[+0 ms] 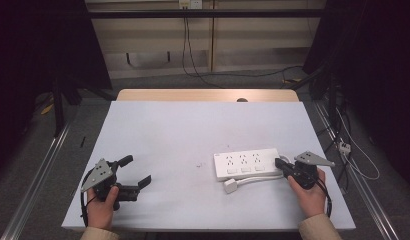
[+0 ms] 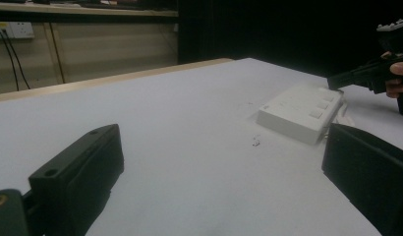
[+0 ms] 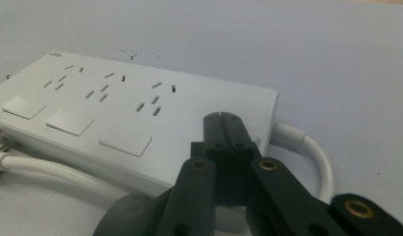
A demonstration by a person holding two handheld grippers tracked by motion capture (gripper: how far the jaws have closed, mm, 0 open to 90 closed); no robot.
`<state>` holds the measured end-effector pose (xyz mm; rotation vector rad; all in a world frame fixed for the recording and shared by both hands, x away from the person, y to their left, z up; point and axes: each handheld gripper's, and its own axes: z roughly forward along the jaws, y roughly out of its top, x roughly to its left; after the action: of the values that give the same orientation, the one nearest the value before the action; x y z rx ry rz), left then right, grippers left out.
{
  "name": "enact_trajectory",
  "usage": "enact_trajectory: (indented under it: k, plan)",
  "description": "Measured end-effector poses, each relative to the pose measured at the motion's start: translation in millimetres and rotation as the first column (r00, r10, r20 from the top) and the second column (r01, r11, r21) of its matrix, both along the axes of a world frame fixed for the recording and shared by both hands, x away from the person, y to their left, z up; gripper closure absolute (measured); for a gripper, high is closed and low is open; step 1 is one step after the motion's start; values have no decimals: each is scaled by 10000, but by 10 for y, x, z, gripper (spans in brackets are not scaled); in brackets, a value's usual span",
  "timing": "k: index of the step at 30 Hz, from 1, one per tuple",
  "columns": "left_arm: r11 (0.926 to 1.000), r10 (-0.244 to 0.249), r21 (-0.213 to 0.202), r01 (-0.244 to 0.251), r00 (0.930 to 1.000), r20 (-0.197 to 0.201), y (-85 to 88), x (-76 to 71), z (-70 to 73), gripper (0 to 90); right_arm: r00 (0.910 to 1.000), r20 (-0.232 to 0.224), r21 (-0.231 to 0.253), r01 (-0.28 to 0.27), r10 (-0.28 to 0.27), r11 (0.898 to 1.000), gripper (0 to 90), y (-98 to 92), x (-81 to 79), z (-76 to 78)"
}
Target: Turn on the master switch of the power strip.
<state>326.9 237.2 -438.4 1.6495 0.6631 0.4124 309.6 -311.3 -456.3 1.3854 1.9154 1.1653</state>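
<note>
Right gripper (image 3: 223, 118) clamped shut, empty, tips at the cable end of the white power strip (image 1: 247, 163) lying right of table centre, likely lining up to press 1 of 3 switches, next needing a short nudge inward; left gripper (image 1: 136, 172) spread wide, idle.

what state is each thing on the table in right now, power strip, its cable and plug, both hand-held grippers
power strip: lying flat on the table, sockets up, all three empty
cable: loose, curling along the strip's near side
plug: unplugged, lying on the table beside the strip
left hand-held gripper: jaws wide open, nothing between them, well apart from the strip
right hand-held gripper: jaws shut, tips at the strip's cable end, holding nothing
</note>
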Motion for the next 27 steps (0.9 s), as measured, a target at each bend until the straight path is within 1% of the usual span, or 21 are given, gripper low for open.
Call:
enact_trajectory:
  k: [3, 12, 15, 27]
  plan:
    - [10000, 7, -19, -7, 10000, 3, 2, -2, 3, 20, 10000, 15, -60, -9, 9, 10000, 900, 4, -1, 1]
    - [10000, -30, 19, 30, 10000, 0, 1, -2, 6, 19, 10000, 0, -63, 0, 0, 10000, 900, 6, -1, -1]
    - [10000, -28, -36, 28, 10000, 13, -3, -2, 6, 20, 10000, -14, -46, 6, -6, 10000, 900, 5, -1, -1]
    - [10000, -5, -35, 5, 10000, 36, -3, -3, 9, 20, 10000, 14, -99, 9, -8, 10000, 900, 8, -1, -1]
